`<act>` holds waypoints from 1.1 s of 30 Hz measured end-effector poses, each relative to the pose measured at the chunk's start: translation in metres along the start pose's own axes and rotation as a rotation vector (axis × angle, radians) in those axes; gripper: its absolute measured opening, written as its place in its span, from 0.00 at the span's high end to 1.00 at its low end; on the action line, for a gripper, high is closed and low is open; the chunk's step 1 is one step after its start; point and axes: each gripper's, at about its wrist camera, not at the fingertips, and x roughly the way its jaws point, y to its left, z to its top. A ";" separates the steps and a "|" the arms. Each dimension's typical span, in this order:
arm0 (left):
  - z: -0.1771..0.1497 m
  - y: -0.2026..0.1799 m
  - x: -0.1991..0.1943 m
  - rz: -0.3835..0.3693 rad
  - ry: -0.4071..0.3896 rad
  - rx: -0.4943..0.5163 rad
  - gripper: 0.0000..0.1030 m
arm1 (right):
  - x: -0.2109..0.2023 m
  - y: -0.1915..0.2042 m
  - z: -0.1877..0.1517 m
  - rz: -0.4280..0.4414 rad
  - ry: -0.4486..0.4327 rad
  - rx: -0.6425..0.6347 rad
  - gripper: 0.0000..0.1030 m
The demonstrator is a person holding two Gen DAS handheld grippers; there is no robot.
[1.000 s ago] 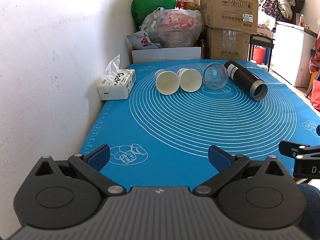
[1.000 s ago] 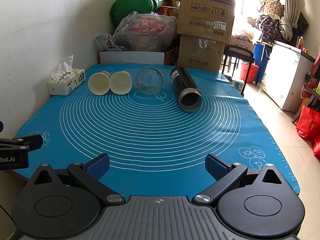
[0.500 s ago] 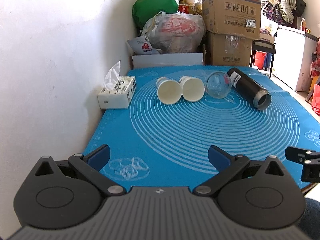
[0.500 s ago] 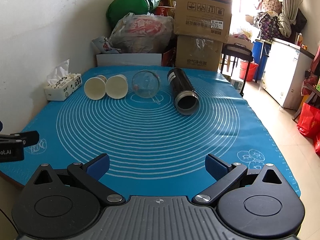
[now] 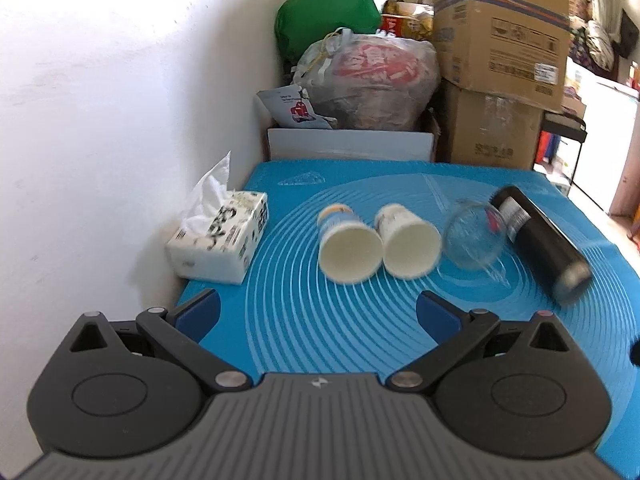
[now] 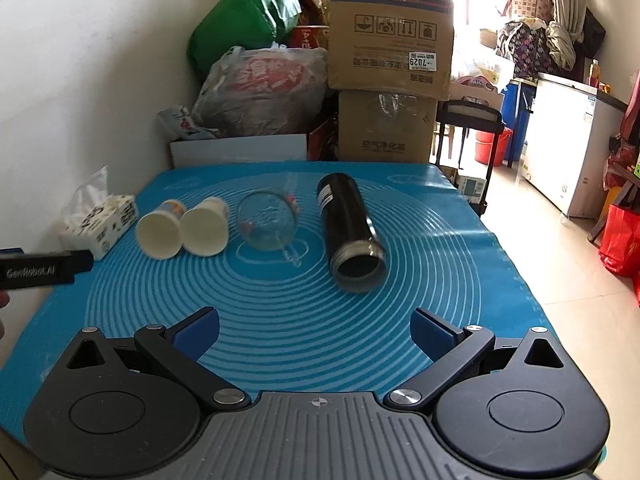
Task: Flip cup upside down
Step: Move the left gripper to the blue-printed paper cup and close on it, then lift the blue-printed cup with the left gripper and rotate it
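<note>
Two white paper cups (image 5: pixel 350 250) (image 5: pixel 410 246) lie on their sides on the blue mat (image 5: pixel 340 340), mouths toward me. A clear glass cup (image 5: pixel 474 240) and a black flask (image 5: pixel 540 244) lie beside them to the right. My left gripper (image 5: pixel 318 314) is open and empty, a short way in front of the paper cups. In the right wrist view the paper cups (image 6: pixel 160 232) (image 6: pixel 204 230), the glass cup (image 6: pixel 268 224) and the flask (image 6: pixel 350 232) lie ahead. My right gripper (image 6: pixel 314 330) is open and empty over the mat (image 6: pixel 300 320). The left gripper's side (image 6: pixel 40 270) shows at the left edge.
A tissue box (image 5: pixel 218 246) sits at the mat's left edge against the white wall. Behind the table stand cardboard boxes (image 5: pixel 500 60), a plastic bag (image 5: pixel 368 84) and a green bag (image 5: pixel 328 20). A white freezer (image 6: pixel 572 152) and a red bag (image 6: pixel 620 240) stand on the floor to the right.
My left gripper has moved forward toward the paper cups, which now look much larger. My right gripper has advanced a little over the mat. Both stay open.
</note>
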 end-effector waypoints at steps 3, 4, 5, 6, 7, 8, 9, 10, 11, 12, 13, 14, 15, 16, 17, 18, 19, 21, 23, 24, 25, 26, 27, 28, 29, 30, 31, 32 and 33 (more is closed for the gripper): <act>0.011 -0.005 0.030 0.023 -0.008 -0.007 0.00 | 0.016 -0.007 0.008 -0.003 0.011 0.009 0.00; 0.015 -0.006 0.040 0.037 -0.010 -0.011 0.00 | 0.022 -0.009 0.010 -0.005 0.015 0.010 0.00; 0.018 -0.007 0.049 0.045 -0.013 -0.020 0.00 | 0.027 -0.011 0.011 -0.008 0.019 0.008 0.00; 0.022 -0.008 0.057 0.048 -0.011 -0.029 0.00 | 0.034 -0.012 0.013 -0.013 0.024 0.004 0.00; 0.026 -0.009 0.067 0.051 -0.007 -0.039 0.00 | 0.039 -0.013 0.015 -0.016 0.028 0.002 0.00; 0.030 -0.011 0.076 0.055 -0.002 -0.041 0.00 | 0.045 -0.014 0.015 -0.017 0.033 -0.001 0.00; 0.034 -0.013 0.085 0.062 0.001 -0.037 0.00 | 0.052 -0.015 0.016 -0.016 0.040 -0.004 0.00; 0.038 -0.017 0.094 0.079 0.003 -0.022 0.00 | 0.056 -0.016 0.015 -0.015 0.045 -0.006 0.00; 0.041 -0.019 0.102 0.092 0.004 -0.012 0.00 | 0.061 -0.017 0.016 -0.015 0.049 -0.009 0.00; 0.045 -0.022 0.112 0.102 0.011 -0.006 0.00 | 0.066 -0.017 0.016 -0.014 0.053 -0.012 0.00; 0.048 -0.023 0.119 0.104 0.020 -0.009 0.00 | 0.070 -0.018 0.015 -0.012 0.056 -0.014 0.00; 0.051 -0.025 0.127 0.107 0.030 -0.012 0.00 | 0.074 -0.018 0.015 -0.009 0.058 -0.015 0.00; 0.053 -0.026 0.135 0.113 0.045 -0.014 0.00 | 0.078 -0.018 0.014 -0.007 0.061 -0.013 0.00; 0.055 -0.027 0.143 0.118 0.059 -0.014 0.00 | 0.080 -0.019 0.013 -0.004 0.064 -0.011 0.00; 0.057 -0.029 0.152 0.122 0.076 -0.009 0.00 | 0.083 -0.020 0.012 0.000 0.067 -0.007 0.00; 0.058 -0.030 0.159 0.127 0.094 -0.006 0.01 | 0.084 -0.021 0.012 0.004 0.070 -0.005 0.00; 0.059 -0.030 0.166 0.131 0.117 -0.004 0.01 | 0.086 -0.022 0.011 0.006 0.072 -0.004 0.00; 0.060 -0.029 0.176 0.128 0.152 -0.009 0.01 | 0.087 -0.023 0.010 0.005 0.074 -0.008 0.00; 0.059 -0.026 0.182 0.130 0.186 -0.025 0.02 | 0.087 -0.024 0.009 0.004 0.073 -0.013 0.00; 0.059 -0.024 0.184 0.126 0.202 -0.036 0.08 | 0.087 -0.024 0.009 0.004 0.073 -0.014 0.00; 0.059 -0.022 0.187 0.117 0.220 -0.044 0.20 | 0.087 -0.025 0.010 0.003 0.072 -0.015 0.00; 0.058 -0.021 0.190 0.102 0.245 -0.049 0.24 | 0.086 -0.025 0.010 0.003 0.070 -0.015 0.00; 0.058 -0.019 0.191 0.084 0.263 -0.062 0.28 | 0.085 -0.025 0.010 0.002 0.068 -0.016 0.00; 0.058 -0.017 0.192 0.069 0.274 -0.079 0.31 | 0.085 -0.025 0.011 0.003 0.067 -0.016 0.00; 0.058 -0.016 0.192 0.065 0.280 -0.088 0.34 | 0.084 -0.025 0.010 0.004 0.067 -0.016 0.00; 0.058 -0.014 0.191 0.064 0.280 -0.089 0.40 | 0.084 -0.025 0.010 0.005 0.066 -0.015 0.00; 0.058 -0.014 0.189 0.063 0.282 -0.088 0.40 | 0.083 -0.025 0.011 0.005 0.066 -0.015 0.00; 0.058 -0.014 0.188 0.062 0.282 -0.085 0.40 | 0.083 -0.025 0.011 0.006 0.066 -0.016 0.00; 0.057 -0.013 0.186 0.058 0.281 -0.077 0.41 | 0.083 -0.024 0.011 0.005 0.066 -0.017 0.00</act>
